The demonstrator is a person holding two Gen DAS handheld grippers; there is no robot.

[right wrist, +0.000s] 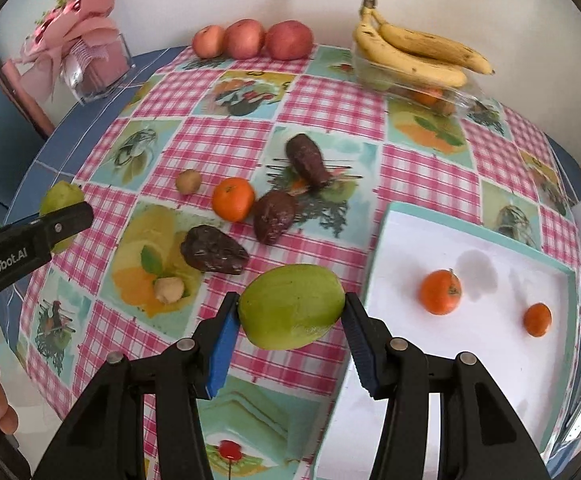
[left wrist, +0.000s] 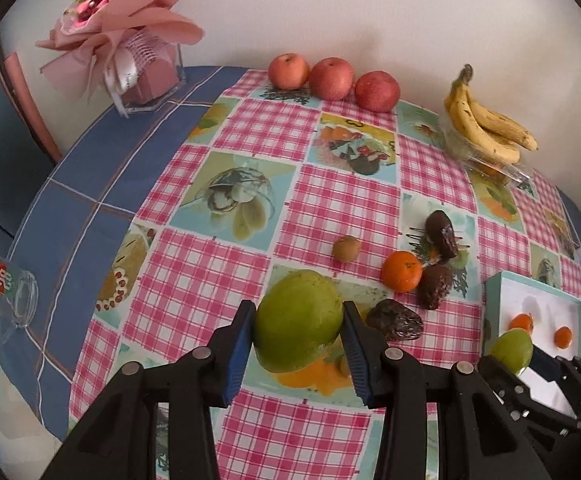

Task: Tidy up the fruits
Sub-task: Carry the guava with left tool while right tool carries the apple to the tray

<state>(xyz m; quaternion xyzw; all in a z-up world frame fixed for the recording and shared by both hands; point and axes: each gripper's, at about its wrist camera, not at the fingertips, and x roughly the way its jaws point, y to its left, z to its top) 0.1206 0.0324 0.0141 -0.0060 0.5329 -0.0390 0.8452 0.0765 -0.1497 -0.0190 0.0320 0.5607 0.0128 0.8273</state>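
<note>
My left gripper [left wrist: 296, 332] is shut on a green mango [left wrist: 298, 320] held just above the tablecloth; it also shows in the right wrist view [right wrist: 60, 210]. My right gripper [right wrist: 290, 312] is shut on a second green mango [right wrist: 292, 306], held next to the left edge of the white tray [right wrist: 490, 248]. The tray holds two small oranges [right wrist: 440, 292]. On the cloth lie an orange [right wrist: 232, 199], three dark brown fruits [right wrist: 214, 254], and a small kiwi [right wrist: 188, 181].
Three red apples [right wrist: 250, 39] sit at the far edge by the wall. Bananas [right wrist: 410, 54] rest on a clear container at the back right. A pink bouquet [left wrist: 126, 40] stands at the back left. A glass [left wrist: 6, 292] lies at the left.
</note>
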